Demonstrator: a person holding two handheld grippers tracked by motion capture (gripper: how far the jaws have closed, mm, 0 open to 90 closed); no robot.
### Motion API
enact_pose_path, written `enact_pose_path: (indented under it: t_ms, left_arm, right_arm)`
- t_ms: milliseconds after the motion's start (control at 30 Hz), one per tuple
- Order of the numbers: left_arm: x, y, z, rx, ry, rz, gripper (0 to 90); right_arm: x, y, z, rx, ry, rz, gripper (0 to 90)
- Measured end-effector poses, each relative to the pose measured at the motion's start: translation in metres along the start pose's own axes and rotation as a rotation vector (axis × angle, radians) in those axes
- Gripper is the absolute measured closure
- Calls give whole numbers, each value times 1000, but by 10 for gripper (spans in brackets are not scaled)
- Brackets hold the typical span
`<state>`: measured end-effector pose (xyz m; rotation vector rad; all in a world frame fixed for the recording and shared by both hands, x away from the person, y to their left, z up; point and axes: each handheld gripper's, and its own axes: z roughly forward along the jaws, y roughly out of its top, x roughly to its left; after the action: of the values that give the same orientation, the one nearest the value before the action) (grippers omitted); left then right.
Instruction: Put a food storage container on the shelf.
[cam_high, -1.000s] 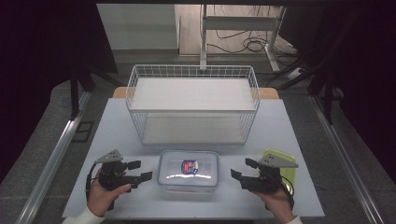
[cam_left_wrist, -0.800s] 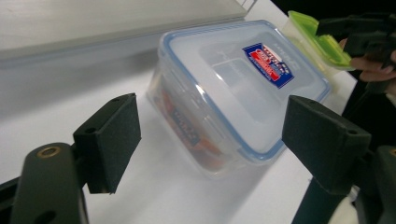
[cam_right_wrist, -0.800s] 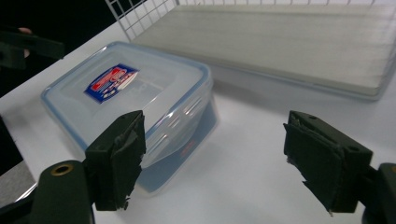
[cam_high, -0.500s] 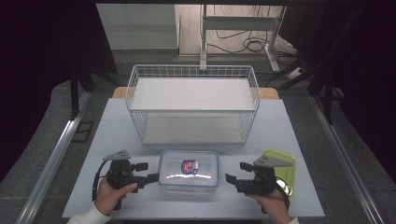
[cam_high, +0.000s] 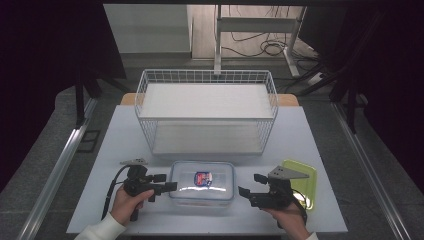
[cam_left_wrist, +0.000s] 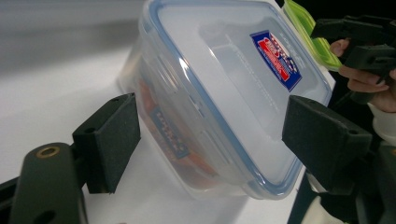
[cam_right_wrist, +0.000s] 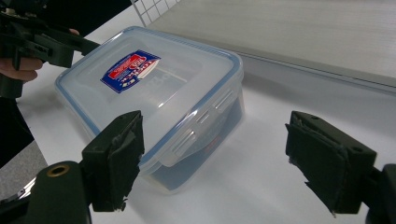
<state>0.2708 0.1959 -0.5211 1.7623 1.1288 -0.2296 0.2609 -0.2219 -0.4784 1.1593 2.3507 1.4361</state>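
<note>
Left gripper (cam_high: 167, 186) spread wide, holding nothing, jaws straddling the left end of the clear lidded box (cam_high: 202, 182), tips at its wall. Right gripper (cam_high: 244, 190) likewise wide open and empty, just off the box's right end, not touching. Box flat on the white table (cam_high: 310, 145), directly in front of the wire basket (cam_high: 207, 111); green lid (cam_high: 302, 176) beyond the right gripper.

Clear plastic box (cam_high: 202, 183) with a blue-edged lid and a red, white and blue label, something orange-red showing through its side. Lime-green lid (cam_high: 303, 175) off to the right, white wire basket (cam_high: 206, 112) behind, pale grey table (cam_high: 310, 145), both claws black.
</note>
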Motion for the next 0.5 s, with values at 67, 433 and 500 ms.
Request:
enact_pose_path:
  t_ms: [67, 433, 500]
  left_arm:
    - [1, 0, 3, 15, -3, -1, 194]
    - [3, -1, 13, 52, -78, -31, 233]
    - [5, -1, 12, 53, -85, -39, 253]
  right_arm:
    - [0, 0, 0, 0, -1, 0, 199]
    - [1, 0, 6, 14, 5, 9, 198]
    - [2, 1, 10, 29, 11, 20, 202]
